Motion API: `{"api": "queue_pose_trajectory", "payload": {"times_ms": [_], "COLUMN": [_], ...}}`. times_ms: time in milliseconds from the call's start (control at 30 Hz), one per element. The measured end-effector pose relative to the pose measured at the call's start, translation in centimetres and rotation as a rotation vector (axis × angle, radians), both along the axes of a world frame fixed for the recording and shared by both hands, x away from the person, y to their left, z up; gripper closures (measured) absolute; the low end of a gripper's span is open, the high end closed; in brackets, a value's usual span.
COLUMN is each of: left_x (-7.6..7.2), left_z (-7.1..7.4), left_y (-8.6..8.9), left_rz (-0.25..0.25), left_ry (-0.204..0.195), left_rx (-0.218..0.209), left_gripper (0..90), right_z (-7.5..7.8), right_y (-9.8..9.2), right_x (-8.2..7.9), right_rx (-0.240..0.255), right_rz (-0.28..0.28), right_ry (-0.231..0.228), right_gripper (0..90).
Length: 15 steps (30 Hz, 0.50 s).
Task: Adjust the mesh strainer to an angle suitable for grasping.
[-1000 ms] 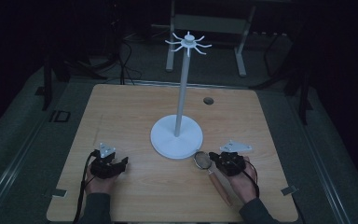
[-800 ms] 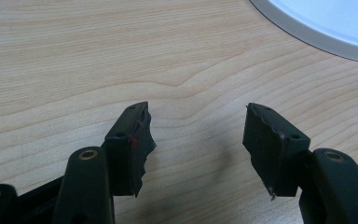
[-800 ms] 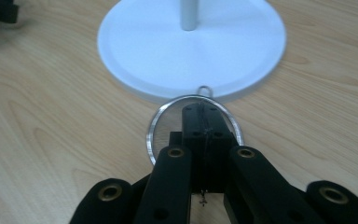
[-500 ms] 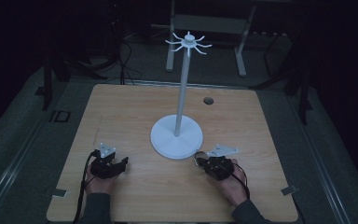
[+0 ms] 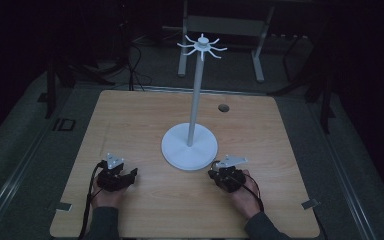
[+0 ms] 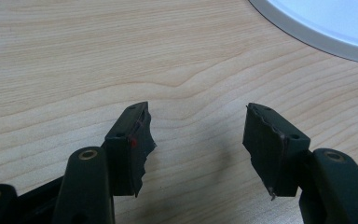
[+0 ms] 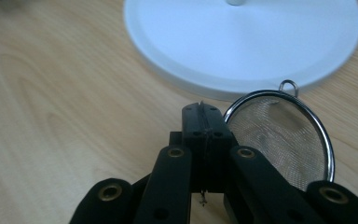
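A white stand (image 5: 189, 147) with a round base, a tall pole and a crown of hooks (image 5: 201, 47) rises from the middle of the wooden table (image 5: 130, 125). A small metal mesh strainer (image 7: 279, 135) lies against the near edge of the stand's base (image 7: 242, 37), its hanging ring touching that edge. My right gripper (image 7: 204, 112) is shut at the strainer's left rim, with a thin wire showing between its jaws. In the high view it (image 5: 216, 172) sits just right of the base's front. My left gripper (image 6: 196, 126) rests open and empty on bare wood, at the front left (image 5: 129, 176).
A curve of the stand's base (image 6: 326, 28) lies ahead and to the right of the left gripper. A small dark hole (image 5: 223, 107) marks the table's far right. Dark floor, cables and a metal frame (image 5: 220, 25) surround the table.
My right gripper has moved left onto the strainer near the stand's base, and the hand now covers the strainer's wooden handle. The left gripper has stayed still.
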State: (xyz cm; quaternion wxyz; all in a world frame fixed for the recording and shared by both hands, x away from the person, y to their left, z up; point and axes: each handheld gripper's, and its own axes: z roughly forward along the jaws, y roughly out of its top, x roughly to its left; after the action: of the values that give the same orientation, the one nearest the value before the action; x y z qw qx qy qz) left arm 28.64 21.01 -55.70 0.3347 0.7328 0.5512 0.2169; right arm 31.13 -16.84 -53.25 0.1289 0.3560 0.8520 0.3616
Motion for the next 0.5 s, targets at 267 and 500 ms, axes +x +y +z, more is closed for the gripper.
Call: {"api": "queue_pose_trajectory", "payload": {"times_ms": [267, 500], "left_x": [0.0, 0.0], "left_z": [0.0, 0.0], "left_y": [0.0, 0.0], "left_rz": [-0.002, -0.002], "left_ry": [0.0, 0.001], "left_rx": [-0.001, 0.001], "left_gripper": [41.6, 41.6], "right_z": [-0.2, 0.0], "right_y": [-2.0, -4.5], "right_x": [1.8, 3.3], "right_rx": [-0.006, -0.019], "right_rz": [-0.083, -0.17], "right_ry": [0.012, 0.014], "right_gripper": [90.0, 90.0]}}
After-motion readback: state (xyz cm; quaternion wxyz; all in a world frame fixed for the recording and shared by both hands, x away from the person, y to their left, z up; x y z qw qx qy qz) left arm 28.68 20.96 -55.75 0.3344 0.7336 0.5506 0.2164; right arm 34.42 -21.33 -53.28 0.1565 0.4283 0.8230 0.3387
